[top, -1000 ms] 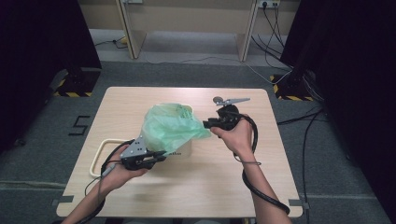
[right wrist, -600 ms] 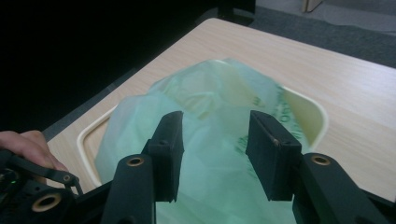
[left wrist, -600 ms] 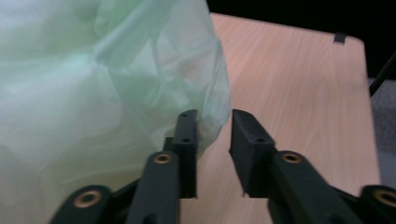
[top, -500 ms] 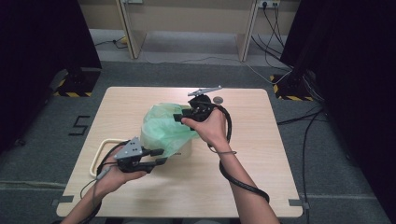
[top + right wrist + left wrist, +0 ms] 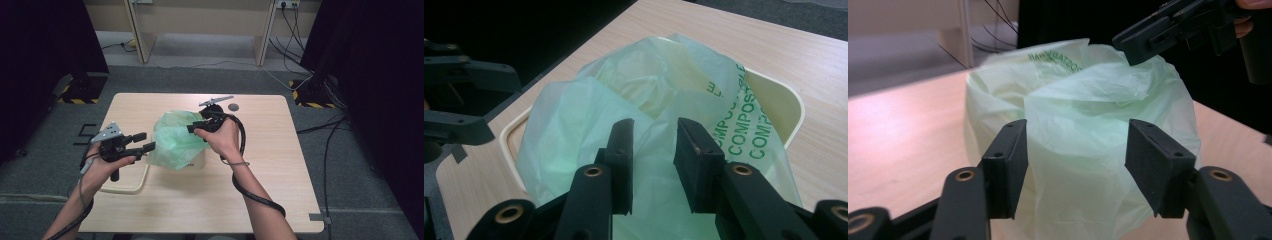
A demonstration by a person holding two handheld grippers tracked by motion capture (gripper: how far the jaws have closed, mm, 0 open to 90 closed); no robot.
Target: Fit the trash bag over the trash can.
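Standing at the near edge of the wooden table, a person holds a gripper in each hand. The left gripper hovers just off the left flank of a pale green compostable bag, its jaws spread wide and empty, pointing right toward the plastic; in the left gripper view the bag bulges up between and beyond the two pads without touching them.

Farther in, the right gripper reaches over the bag's crown from the right, angled down and leftward. Its jaws are partly parted, and in the right gripper view a ridge of film rises in the gap between them; whether they have caught it I cannot tell. The bag sits bunched inside a cream bin at mid-table, its mouth crumpled upward. The right gripper looks the nearer one for any pinch on the top fold. Beyond, a small dark disc lies near the far edge.
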